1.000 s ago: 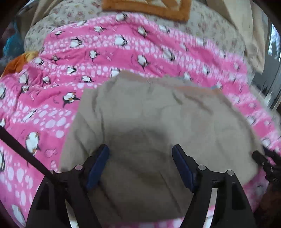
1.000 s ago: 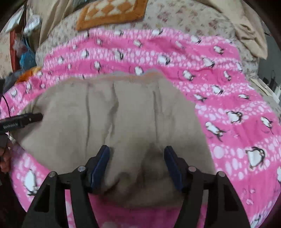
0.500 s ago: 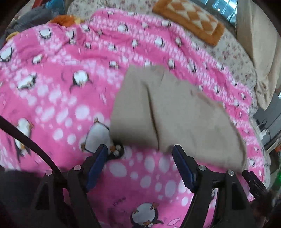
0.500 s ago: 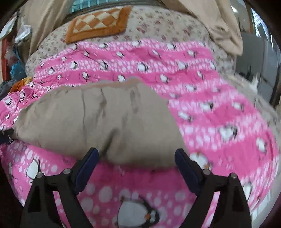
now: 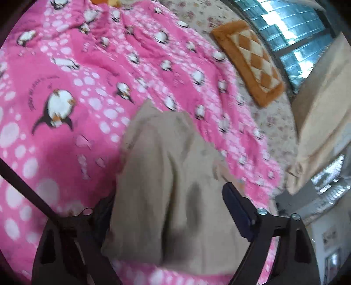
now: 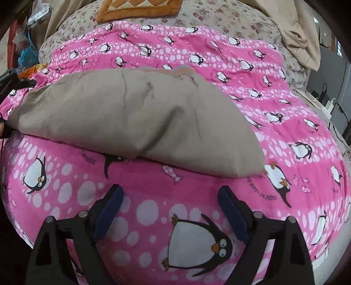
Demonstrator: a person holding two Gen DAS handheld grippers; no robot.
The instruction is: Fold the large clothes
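Where the pink fleece blanket (image 6: pixel 153 193), printed with penguins and white dots, covers the bed, a folded beige garment (image 6: pixel 136 118) of soft, matte cloth lies on it as a broad wedge, thick and rounded at its near fold. Beyond it, at 12 o'clock in the right wrist view, a floral sheet (image 6: pixel 219 15) carries an orange, diamond-quilted mat (image 6: pixel 138 8).

Right gripper (image 6: pixel 170 203): jaws spread wide, having just been opening; nothing lies between the blue pads, which hover over bare blanket at 6 o'clock from the garment, clear of its edge. One second ago these pads straddled the cloth; the garment now lies apart from them.

Left gripper (image 5: pixel 166 208): jaws parted and just opening further. The garment (image 5: pixel 166 186) runs between the fingers from 6 o'clock towards the centre; the right pad (image 5: pixel 237 210) stands off the cloth, while the left finger is hidden behind it, so contact there cannot be told. Half a second ago these pads were over bare blanket short of the garment's edge. This view is motion-blurred.

At 9 o'clock in the right wrist view, the left gripper's black tip (image 6: pixel 13 81) shows beside the garment's far corner.
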